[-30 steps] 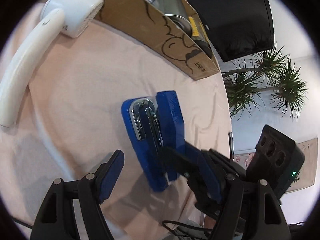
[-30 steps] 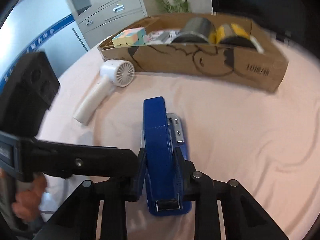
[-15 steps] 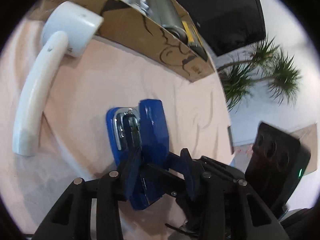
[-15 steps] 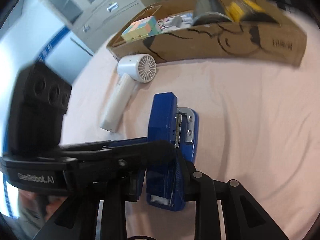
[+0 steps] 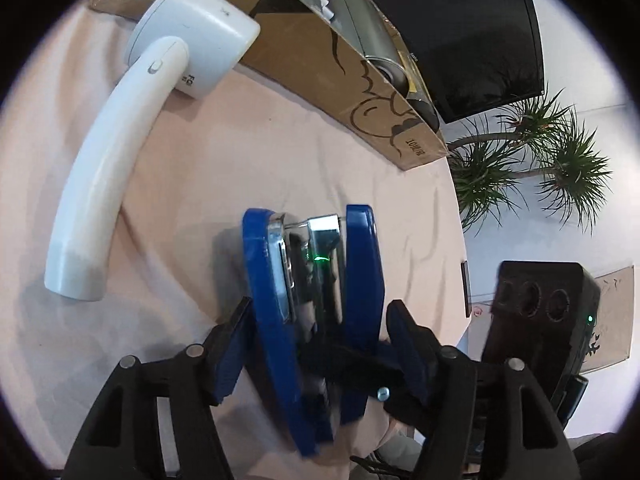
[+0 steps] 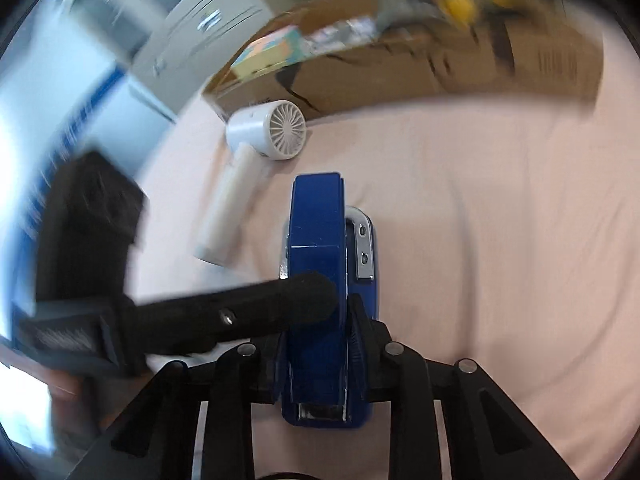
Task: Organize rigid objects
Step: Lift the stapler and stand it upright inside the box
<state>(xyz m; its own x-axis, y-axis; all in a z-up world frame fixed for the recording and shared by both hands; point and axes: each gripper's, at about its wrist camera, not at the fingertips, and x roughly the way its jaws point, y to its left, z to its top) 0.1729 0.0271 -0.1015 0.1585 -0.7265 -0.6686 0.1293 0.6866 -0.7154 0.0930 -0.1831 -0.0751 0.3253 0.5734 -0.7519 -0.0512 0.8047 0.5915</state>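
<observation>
A blue stapler [image 5: 312,280] with a chrome inner part stands on its side above the pink cloth. My right gripper [image 6: 320,340] is shut on the stapler [image 6: 318,264] near its rear end. My left gripper [image 5: 316,344] straddles the stapler, its blue pads [image 5: 230,356] close to both sides; I cannot tell if they touch. A white handheld fan [image 5: 120,148] lies to the left and shows in the right wrist view [image 6: 256,160] too. The cardboard box [image 5: 320,56] stands behind.
The box [image 6: 400,68] holds a pastel cube [image 6: 268,52], tape rolls [image 5: 368,36] and yellow items [image 6: 472,0]. A black monitor [image 5: 460,28] and a plant [image 5: 532,160] are beyond the table edge at right. Grey cabinets [image 6: 192,20] stand far left.
The left gripper has closed in around the stapler from an open stance. The stapler has been lifted and turned, now seen edge-on. The right wrist view is blurred from motion.
</observation>
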